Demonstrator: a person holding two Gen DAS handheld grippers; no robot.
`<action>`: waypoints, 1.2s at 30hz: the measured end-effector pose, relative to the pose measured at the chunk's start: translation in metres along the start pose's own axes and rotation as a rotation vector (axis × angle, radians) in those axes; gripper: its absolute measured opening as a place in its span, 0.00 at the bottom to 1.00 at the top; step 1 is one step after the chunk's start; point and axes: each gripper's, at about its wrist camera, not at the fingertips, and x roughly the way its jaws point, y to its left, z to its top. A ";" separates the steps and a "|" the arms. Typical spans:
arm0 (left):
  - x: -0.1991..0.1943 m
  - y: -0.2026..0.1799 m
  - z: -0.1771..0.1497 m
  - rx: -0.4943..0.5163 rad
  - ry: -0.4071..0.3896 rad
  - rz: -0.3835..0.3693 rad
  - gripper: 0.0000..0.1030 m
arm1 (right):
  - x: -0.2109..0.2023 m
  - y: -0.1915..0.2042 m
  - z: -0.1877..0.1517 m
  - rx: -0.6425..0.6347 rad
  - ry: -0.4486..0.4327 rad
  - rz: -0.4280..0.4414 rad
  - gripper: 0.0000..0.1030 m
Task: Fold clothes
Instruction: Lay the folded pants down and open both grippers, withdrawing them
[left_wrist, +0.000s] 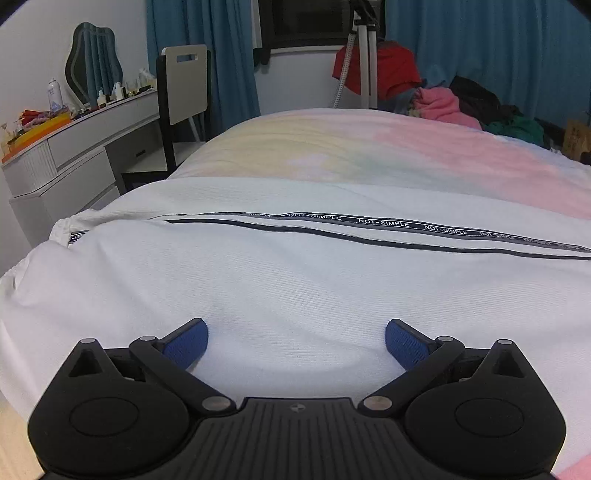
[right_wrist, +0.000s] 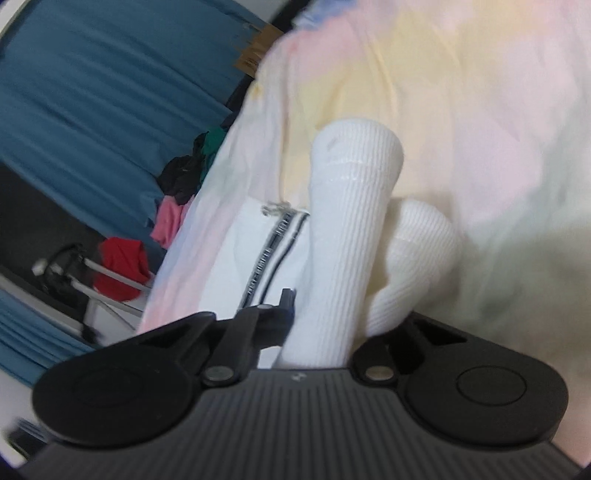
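White track pants (left_wrist: 295, 280) w/ black "NOT-SIMPLE" side tape (left_wrist: 384, 223) lie flat across the pastel bedspread (left_wrist: 369, 147), elastic waistband (left_wrist: 62, 227) bunched at the bed's left edge. Soft, light knit, I'd say: it'll drape and sag, prob slide a bit on the cover, nothing fragile. Ribbed cuff (right_wrist: 351, 221) looks thicker — best place to hold, along w/ the waistband.

My right gripper (right_wrist: 317, 332) is pinching that cuff; jaws pressed together on the fabric, 2nd cuff (right_wrist: 421, 243) loose just beside it. Right view's blurred, so exact pad contact isn't clear.

Left gripper (left_wrist: 295, 343) is spread wide, blue pads (left_wrist: 188, 343) low over the near leg panel, nothing between them — can't tell if they touch the cloth.

Room: plenty of bare bedspread beyond the pants for a fold-over. Left bed edge drops toward the dresser (left_wrist: 74, 158) and chair (left_wrist: 184, 85); clothes pile (left_wrist: 461, 103) well apart at the far right.
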 end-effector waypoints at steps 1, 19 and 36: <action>0.000 0.000 0.001 0.007 0.002 -0.001 1.00 | -0.006 0.012 0.000 -0.058 -0.028 -0.008 0.12; -0.045 0.052 0.032 -0.154 -0.100 -0.081 0.99 | -0.123 0.211 -0.263 -1.418 -0.163 0.379 0.12; -0.069 0.065 0.035 -0.205 -0.163 -0.181 0.99 | -0.131 0.185 -0.354 -1.651 0.007 0.367 0.13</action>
